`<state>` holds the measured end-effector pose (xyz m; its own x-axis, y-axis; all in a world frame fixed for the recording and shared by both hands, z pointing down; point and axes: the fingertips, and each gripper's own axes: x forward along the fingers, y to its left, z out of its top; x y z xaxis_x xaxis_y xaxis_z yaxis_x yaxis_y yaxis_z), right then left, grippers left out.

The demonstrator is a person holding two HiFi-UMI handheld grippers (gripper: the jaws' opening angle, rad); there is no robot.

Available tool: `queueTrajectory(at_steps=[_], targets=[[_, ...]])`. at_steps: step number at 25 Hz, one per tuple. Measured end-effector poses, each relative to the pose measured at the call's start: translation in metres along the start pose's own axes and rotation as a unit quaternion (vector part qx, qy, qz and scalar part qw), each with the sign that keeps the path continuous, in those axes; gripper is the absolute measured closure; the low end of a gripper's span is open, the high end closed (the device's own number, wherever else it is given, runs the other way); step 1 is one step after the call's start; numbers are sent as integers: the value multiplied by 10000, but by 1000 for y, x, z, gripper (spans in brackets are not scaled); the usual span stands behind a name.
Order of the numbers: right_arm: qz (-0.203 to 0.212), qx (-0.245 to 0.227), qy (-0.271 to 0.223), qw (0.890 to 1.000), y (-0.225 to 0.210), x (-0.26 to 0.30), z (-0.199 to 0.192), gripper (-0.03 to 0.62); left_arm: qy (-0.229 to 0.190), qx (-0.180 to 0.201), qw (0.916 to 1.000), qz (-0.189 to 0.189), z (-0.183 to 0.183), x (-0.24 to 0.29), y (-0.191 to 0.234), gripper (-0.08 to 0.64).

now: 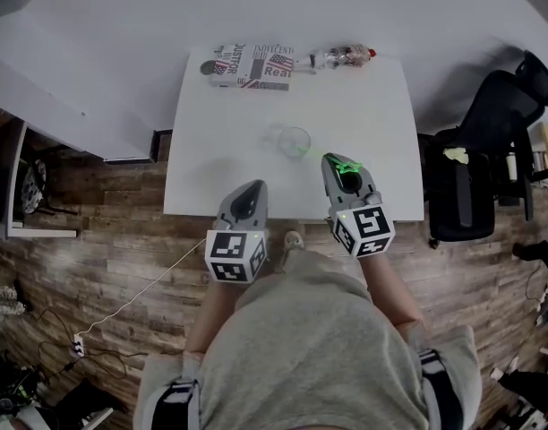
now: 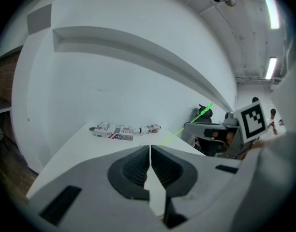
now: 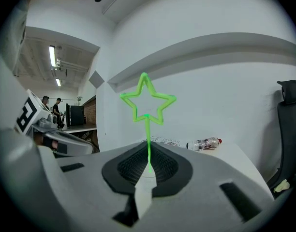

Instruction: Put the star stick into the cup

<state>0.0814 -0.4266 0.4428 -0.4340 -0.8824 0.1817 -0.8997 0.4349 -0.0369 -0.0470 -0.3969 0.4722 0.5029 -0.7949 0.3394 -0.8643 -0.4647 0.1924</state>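
Item: thin green star-topped stick [image 3: 148,134], held upright; my right gripper [image 1: 332,161] was clamped on it, just right of the clear glass cup [image 1: 294,140]. My left gripper [image 1: 253,189] sat near the cup's left, jaws together, empty.

The right tool [image 3: 148,166] hides the lower end of the star stick [image 3: 148,139]. The right edge cuts the office chair [image 3: 289,124].

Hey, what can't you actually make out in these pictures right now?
Cup: small clear glass in the head view; in both gripper views the gripper's own body mostly blocks it.
Star stick: lower end buried between the fingers of the right gripper.
Box print: too small to read in any view.
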Motion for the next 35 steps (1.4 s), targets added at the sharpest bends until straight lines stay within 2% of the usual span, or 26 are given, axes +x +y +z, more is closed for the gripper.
queueTrajectory(at_steps=[15, 26, 35], targets=[[335, -29, 482, 9983, -21, 60, -38, 578, 149, -15, 9995, 284, 3, 40, 25, 549], [493, -29, 752, 9959, -21, 75, -61, 578, 168, -8, 9993, 334, 4, 52, 28, 549], [495, 38, 749, 9960, -22, 74, -65, 577, 159, 9, 9993, 335, 5, 53, 25, 549]])
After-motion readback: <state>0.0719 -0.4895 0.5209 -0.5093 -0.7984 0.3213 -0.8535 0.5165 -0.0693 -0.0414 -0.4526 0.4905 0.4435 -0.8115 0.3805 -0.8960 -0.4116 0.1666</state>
